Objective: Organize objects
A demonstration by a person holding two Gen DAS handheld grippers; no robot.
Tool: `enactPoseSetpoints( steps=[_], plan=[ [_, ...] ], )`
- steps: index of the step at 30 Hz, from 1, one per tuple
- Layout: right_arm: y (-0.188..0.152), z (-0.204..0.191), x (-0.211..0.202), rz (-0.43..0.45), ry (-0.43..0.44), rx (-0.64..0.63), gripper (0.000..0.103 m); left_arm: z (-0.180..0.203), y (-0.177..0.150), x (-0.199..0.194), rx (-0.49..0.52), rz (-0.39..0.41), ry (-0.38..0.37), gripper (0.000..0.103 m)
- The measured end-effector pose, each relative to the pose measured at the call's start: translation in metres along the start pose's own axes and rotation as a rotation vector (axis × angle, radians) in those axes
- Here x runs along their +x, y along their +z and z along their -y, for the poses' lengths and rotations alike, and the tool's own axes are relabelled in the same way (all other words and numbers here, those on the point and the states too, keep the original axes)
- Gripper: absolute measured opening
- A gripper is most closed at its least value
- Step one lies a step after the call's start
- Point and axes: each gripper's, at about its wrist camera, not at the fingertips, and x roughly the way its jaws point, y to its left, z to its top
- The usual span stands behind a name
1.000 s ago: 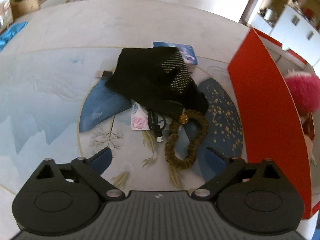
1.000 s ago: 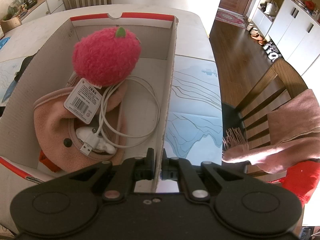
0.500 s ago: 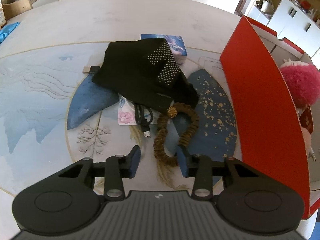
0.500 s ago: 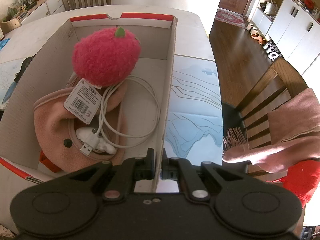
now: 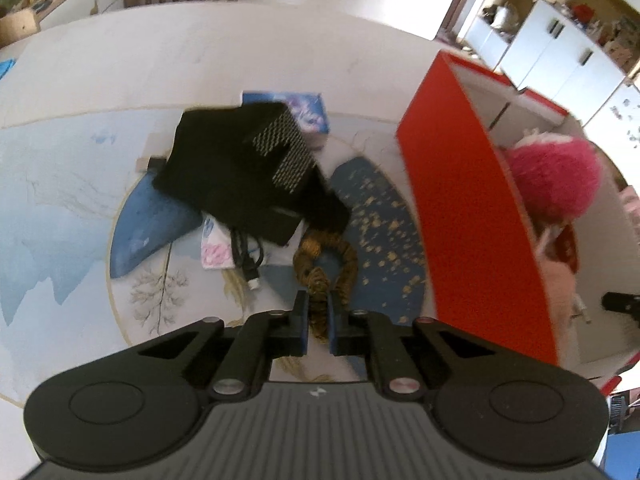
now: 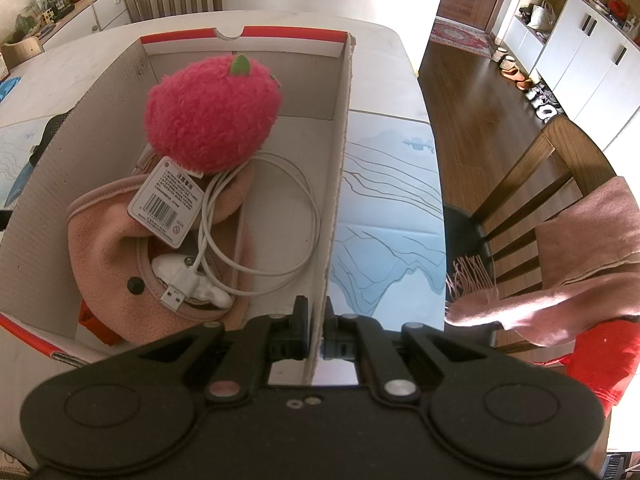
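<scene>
Blue-patterned table [image 5: 60, 200]; left jaws just closed on, seemingly, a scrunchie [image 5: 324, 268], right jaws clamp box wall [image 6: 336, 184].

Ahead of the left tongs lie one brown-gold fabric scrunchie [image 5: 326, 268], one black knitted cloth with a dotted white band [image 5: 244, 172], one black cable with a silver plug [image 5: 246, 256], one blue picture card [image 5: 306, 114] and one small pink-printed paper packet [image 5: 216, 252]. Ahead and left of the right tongs, one red-edged cardboard box [image 6: 340, 152] holds one fluffy pink strawberry plush [image 6: 212, 116], one white coiled USB cable [image 6: 260, 216], one pink fleece hat [image 6: 112, 248] and one barcode tag [image 6: 166, 202].
</scene>
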Motion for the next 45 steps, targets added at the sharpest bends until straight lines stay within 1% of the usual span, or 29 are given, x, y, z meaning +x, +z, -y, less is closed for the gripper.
enactPoseSetpoints(
  steps=[4, 9, 12, 15, 20, 25, 28, 30, 36, 40, 45],
  plan=[
    [0.0, 0.0, 0.0, 0.0, 0.0, 0.0, 0.004, 0.004, 0.004, -0.017, 0.024, 0.037, -0.025, 0.007],
    [0.0, 0.0, 0.0, 0.0, 0.0, -0.001, 0.004, 0.005, 0.011, -0.037, 0.021, 0.064, -0.078, 0.007],
    [0.0, 0.0, 0.0, 0.0, -0.001, -0.001, 0.004, 0.01, 0.018, -0.055, 0.031, 0.09, -0.122, 0.007],
    [0.0, 0.0, 0.0, 0.0, -0.001, -0.002, 0.004, 0.015, 0.03, -0.075, 0.028, 0.11, -0.197, 0.007],
    [0.001, -0.001, -0.001, 0.0, -0.001, -0.002, 0.004, 0.038, 0.048, -0.106, 0.101, 0.16, -0.27, 0.007],
    [0.001, -0.001, -0.001, 0.0, -0.003, -0.004, 0.004, 0.067, 0.059, -0.119, 0.172, 0.166, -0.348, 0.007],
    [0.002, -0.001, -0.001, -0.001, -0.004, -0.006, 0.004, 0.088, 0.061, -0.118, 0.223, 0.153, -0.391, 0.007],
    [0.002, -0.001, -0.001, 0.0, -0.004, -0.005, 0.004, 0.102, 0.06, -0.116, 0.263, 0.147, -0.406, 0.007],
    [0.002, -0.001, -0.001, 0.0, -0.003, -0.006, 0.004, 0.145, 0.054, -0.094, 0.365, 0.093, -0.445, 0.007],
    [0.002, -0.001, -0.001, 0.0, -0.003, -0.006, 0.004, 0.17, 0.049, -0.077, 0.425, 0.067, -0.461, 0.007],
    [0.003, -0.001, -0.001, 0.0, 0.002, 0.0, 0.004, 0.193, 0.043, -0.055, 0.487, 0.038, -0.452, 0.007]
  ],
)
